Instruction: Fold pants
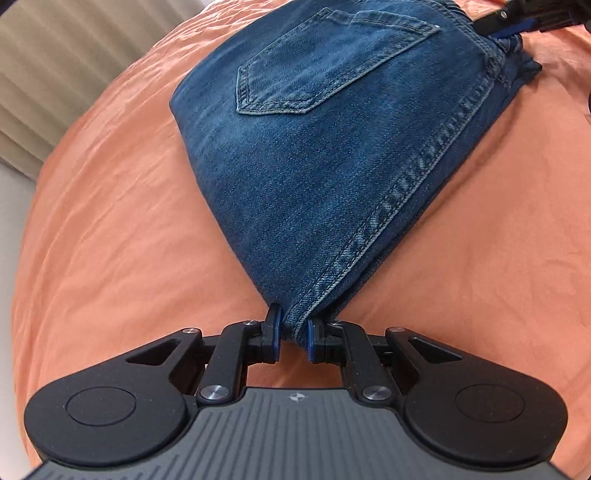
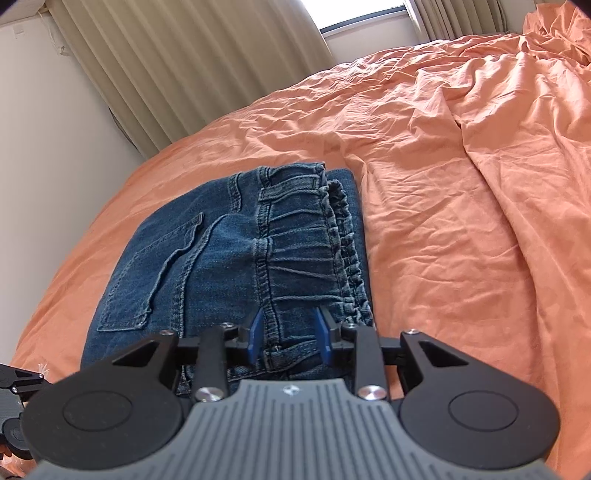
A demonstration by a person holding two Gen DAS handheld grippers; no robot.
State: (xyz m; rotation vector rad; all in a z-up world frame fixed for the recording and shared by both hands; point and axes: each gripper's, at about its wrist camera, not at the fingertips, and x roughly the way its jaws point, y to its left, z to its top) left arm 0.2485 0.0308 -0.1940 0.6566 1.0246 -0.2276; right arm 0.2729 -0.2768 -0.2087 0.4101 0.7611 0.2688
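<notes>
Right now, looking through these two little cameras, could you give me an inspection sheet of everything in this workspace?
Surface: bed covered by a wrinkled orange sheet.
Job's things: blue jeans lying folded on the sheet, back pocket facing up, gathered waistband at one end.
Clutter: nothing seen.
Grippers: left gripper has its fingers closed on the jeans' corner at the seamed edge; right gripper has its fingers closed on the waistband.
Cables: nothing seen.
Surroundings: beige curtains, a pale wall beside the bed, a bright window behind.
</notes>
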